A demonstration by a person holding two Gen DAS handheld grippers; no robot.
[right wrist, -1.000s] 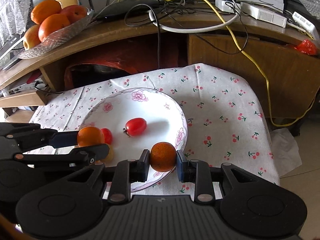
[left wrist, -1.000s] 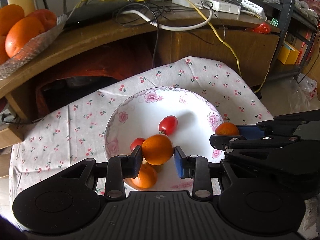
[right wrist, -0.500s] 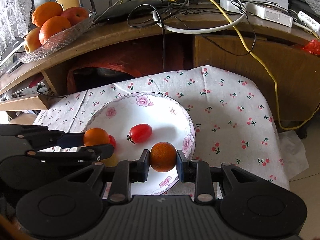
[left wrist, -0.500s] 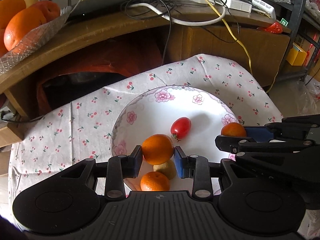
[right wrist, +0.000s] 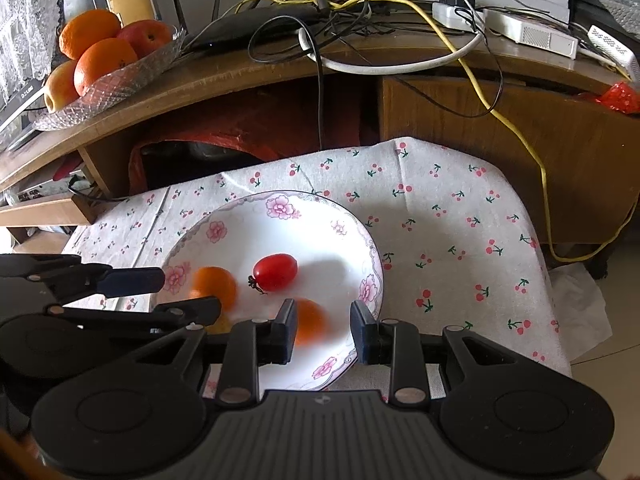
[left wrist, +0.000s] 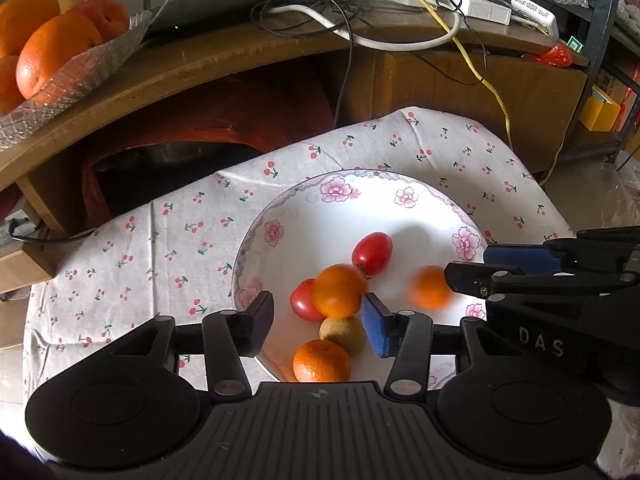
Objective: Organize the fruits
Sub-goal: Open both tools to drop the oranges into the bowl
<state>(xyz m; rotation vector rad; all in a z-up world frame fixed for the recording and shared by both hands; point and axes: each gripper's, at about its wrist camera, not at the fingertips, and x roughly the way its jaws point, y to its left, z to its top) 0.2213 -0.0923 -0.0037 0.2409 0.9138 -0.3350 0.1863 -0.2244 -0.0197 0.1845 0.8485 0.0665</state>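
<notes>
Both grippers stood with jaws wide and empty over the floral plate [left wrist: 404, 196] — between the left gripper [left wrist: 316, 322] fingers lay a blurred orange [left wrist: 339, 297] atop a red tomato [left wrist: 305, 301], a brownish fruit [left wrist: 343, 333] and another orange [left wrist: 322, 361], while the right gripper [right wrist: 323, 330] framed a second blurred orange [right wrist: 310, 322] beside its left finger. That blur suggested the fruit was unsettled; it could roll off the pile toward the far tomato [left wrist: 372, 253] or over the near rim onto the cherry-print cloth [right wrist: 440, 216].
</notes>
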